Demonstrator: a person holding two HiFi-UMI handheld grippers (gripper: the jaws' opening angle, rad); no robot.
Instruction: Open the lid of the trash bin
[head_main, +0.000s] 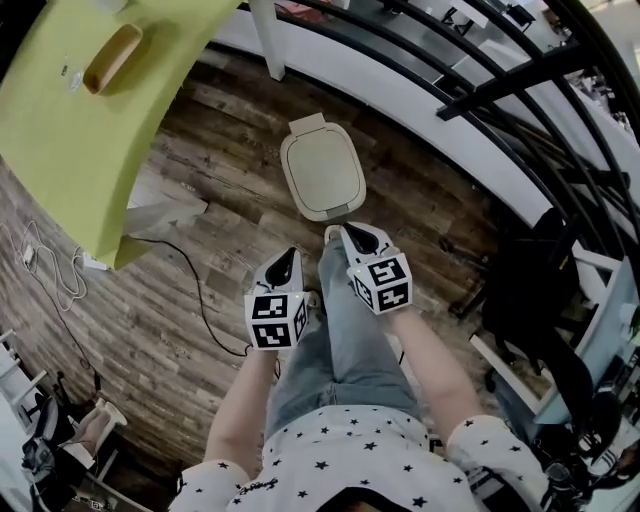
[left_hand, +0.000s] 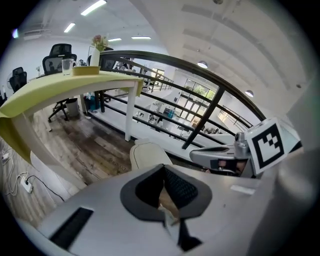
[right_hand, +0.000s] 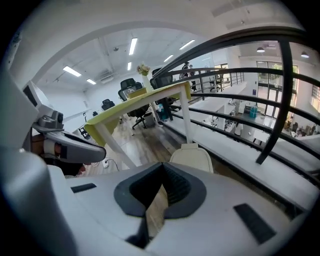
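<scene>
- Trash bin (head_main: 322, 167): stood on the floor (head_main: 230, 130), just ahead of the fingers of the right gripper (head_main: 344, 232).
- Left gripper (head_main: 291, 252): held beside the right one, its fingers set further back from the bin.
- Tabletop (head_main: 70, 150): placed well left of both pairs of fingers, with a tray (head_main: 112, 57) set on it.
- Railing (head_main: 450, 60): run behind the bin.
- Cable (head_main: 195, 290): laid on the floor, left of the left fingers.

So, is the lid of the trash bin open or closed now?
Closed: in the head view the lid lies flat, with no gap or dark opening showing.
</scene>
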